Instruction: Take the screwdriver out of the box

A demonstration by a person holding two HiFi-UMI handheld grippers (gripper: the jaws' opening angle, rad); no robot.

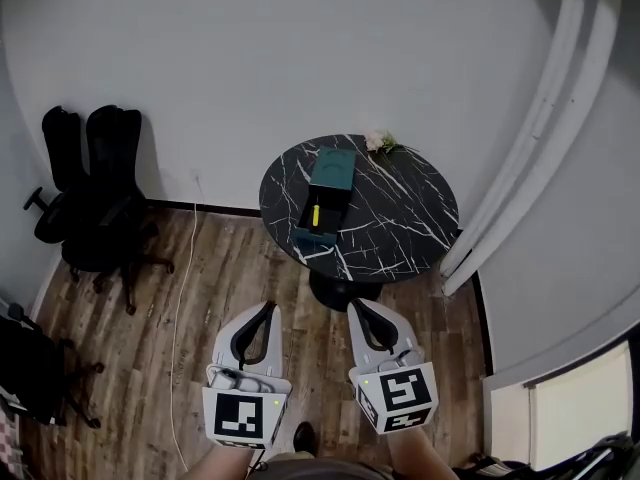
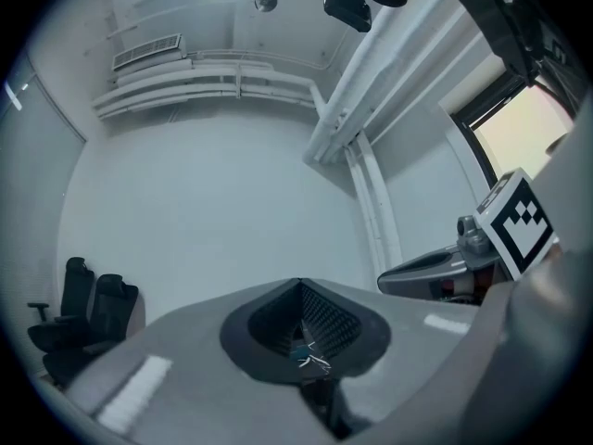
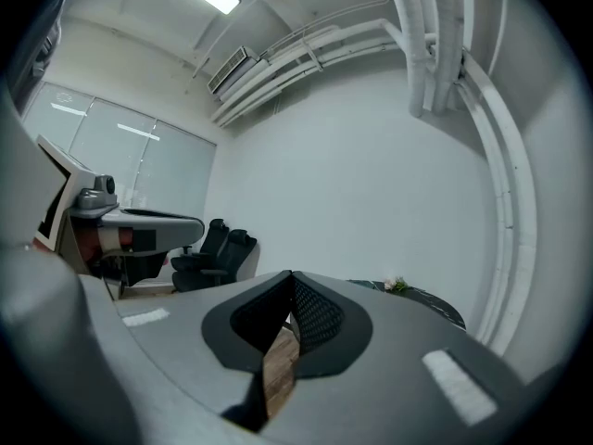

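A wooden floor (image 1: 200, 288) and white wall are being viewed, with a round black marble table (image 1: 420, 218) ahead. The screwdriver (image 1: 315, 214) is being kept inside the open teal box (image 1: 333, 168) there. The left gripper (image 1: 270, 309) and right gripper (image 1: 357, 306) are being held closed and empty, well apart from the table.

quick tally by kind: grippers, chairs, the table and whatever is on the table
left gripper, right gripper: 2
black office chairs: 2
round marble table: 1
teal box, open: 1
yellow tool in it: 1
small teal piece at its near end, maybe part of it: 1
flower sprig: 1
total: 9
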